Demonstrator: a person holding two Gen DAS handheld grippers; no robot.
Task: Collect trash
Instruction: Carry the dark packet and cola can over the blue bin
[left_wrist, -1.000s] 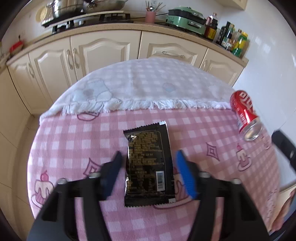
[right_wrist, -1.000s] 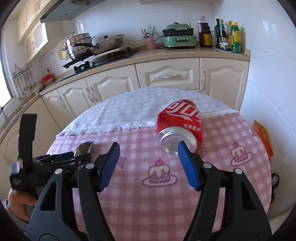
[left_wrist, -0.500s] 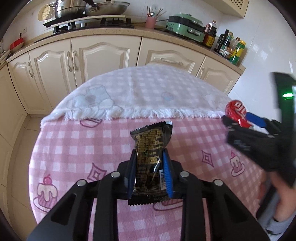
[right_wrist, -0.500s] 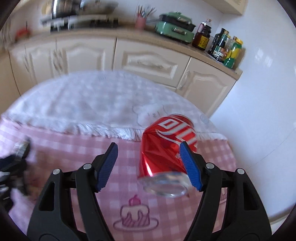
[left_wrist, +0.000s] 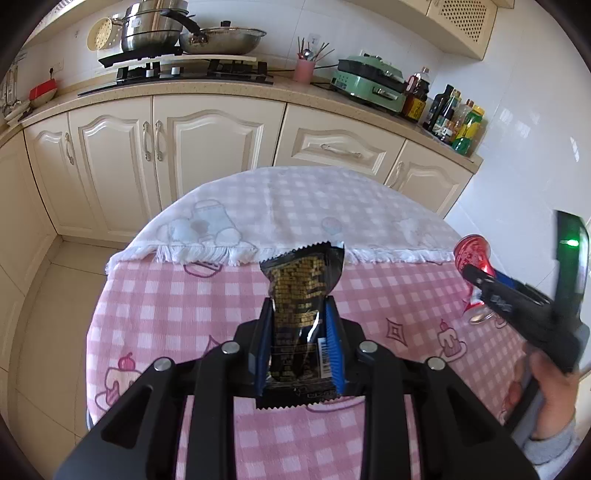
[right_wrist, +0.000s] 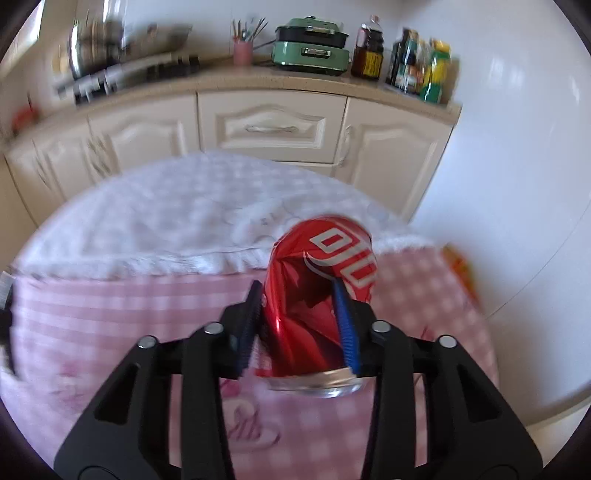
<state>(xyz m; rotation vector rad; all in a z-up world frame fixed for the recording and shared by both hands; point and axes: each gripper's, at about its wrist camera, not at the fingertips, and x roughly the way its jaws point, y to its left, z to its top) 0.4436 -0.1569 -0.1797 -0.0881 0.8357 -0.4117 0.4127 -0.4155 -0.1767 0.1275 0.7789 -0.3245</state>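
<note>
My left gripper (left_wrist: 297, 314) is shut on a black snack wrapper (left_wrist: 301, 288) with gold print, held above the pink checked tablecloth (left_wrist: 166, 295). My right gripper (right_wrist: 300, 295) is shut on a crushed red soda can (right_wrist: 321, 280), its silver end toward the camera. The can (left_wrist: 472, 254) and the right gripper (left_wrist: 476, 282) also show at the right edge of the left wrist view, above the table's right side.
A white fringed cloth (left_wrist: 295, 206) covers the table's far half. Cream cabinets (left_wrist: 207, 147) and a counter with a stove, pots, a green appliance (left_wrist: 369, 79) and bottles (left_wrist: 458, 122) stand behind. An orange wrapper (right_wrist: 460, 269) lies at the table's right edge.
Both grippers went from open to shut, the left on the wrapper, the right on the can, denting it. Both items have come up off the cloth.
</note>
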